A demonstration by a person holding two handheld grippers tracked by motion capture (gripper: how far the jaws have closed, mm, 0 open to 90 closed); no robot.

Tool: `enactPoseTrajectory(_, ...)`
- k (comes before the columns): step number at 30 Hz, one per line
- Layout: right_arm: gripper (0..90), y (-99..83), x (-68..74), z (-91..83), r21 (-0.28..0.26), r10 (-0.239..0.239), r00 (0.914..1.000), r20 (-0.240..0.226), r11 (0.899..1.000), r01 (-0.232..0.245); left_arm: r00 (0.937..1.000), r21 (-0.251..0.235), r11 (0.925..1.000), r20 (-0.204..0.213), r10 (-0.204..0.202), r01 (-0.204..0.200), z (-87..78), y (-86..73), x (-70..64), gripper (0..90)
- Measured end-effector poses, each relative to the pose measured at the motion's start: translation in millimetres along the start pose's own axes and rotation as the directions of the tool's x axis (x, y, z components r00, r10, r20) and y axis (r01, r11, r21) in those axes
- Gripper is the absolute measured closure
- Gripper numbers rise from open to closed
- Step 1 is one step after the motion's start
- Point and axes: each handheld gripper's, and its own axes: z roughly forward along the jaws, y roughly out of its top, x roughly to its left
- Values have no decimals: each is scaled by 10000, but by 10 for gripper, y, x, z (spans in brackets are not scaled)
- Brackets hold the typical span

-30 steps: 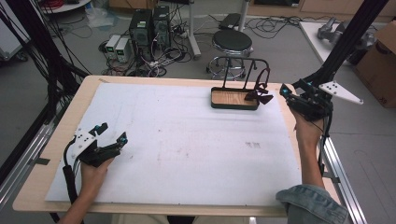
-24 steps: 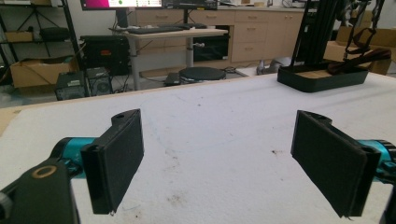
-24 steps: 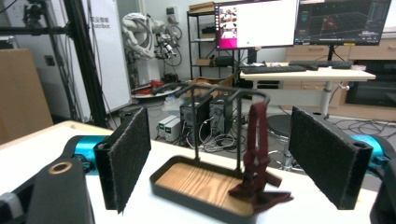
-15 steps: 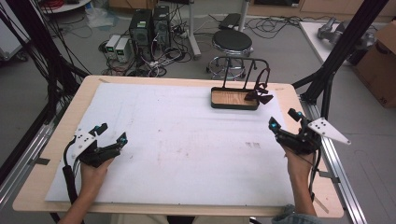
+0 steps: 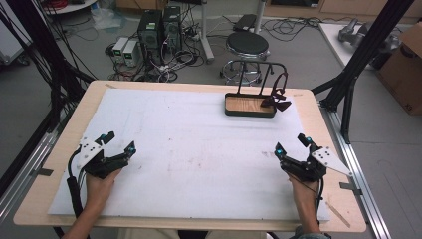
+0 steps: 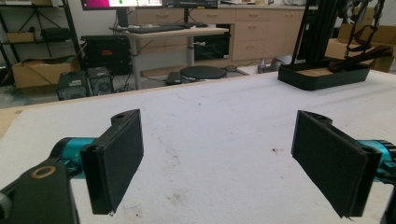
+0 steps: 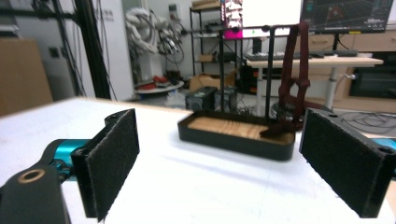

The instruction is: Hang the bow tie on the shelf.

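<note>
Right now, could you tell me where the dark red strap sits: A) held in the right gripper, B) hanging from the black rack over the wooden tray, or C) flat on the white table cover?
B: the dark red strap hangs from the black rack above the wooden tray.

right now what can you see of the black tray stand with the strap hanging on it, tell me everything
The black tray stand sits at the far right part of the white mat, upright. It is a shallow rectangular black tray with rounded corners and a wood-look floor, with thin black posts rising from its back edge to a top rail. A dark red strap hangs from that rail, its lower end resting at the tray's right end and spilling over the rim. Both hand-held grippers are well short of it.
</note>
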Motion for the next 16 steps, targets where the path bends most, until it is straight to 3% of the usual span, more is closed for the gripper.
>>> enactPoseTrajectory(4, 112, -111, 46, 42, 660, 118, 9999, -98, 9978, -112, 10000, -12, 10000, 7, 2, -2, 2, 0, 0, 172)
enactPoseTrajectory(8, 112, -200, 78, 66, 1140, 12, 10000, 84, 9935, -21, 10000, -17, 10000, 9, 10, -10, 3, 0, -1, 172)
enactPoseTrajectory(16, 112, -237, 59, 71, 1242, 56, 10000, 70, 9922, -65, 9999, 14, 10000, -62, 80, -80, 3, 2, -7, 173)
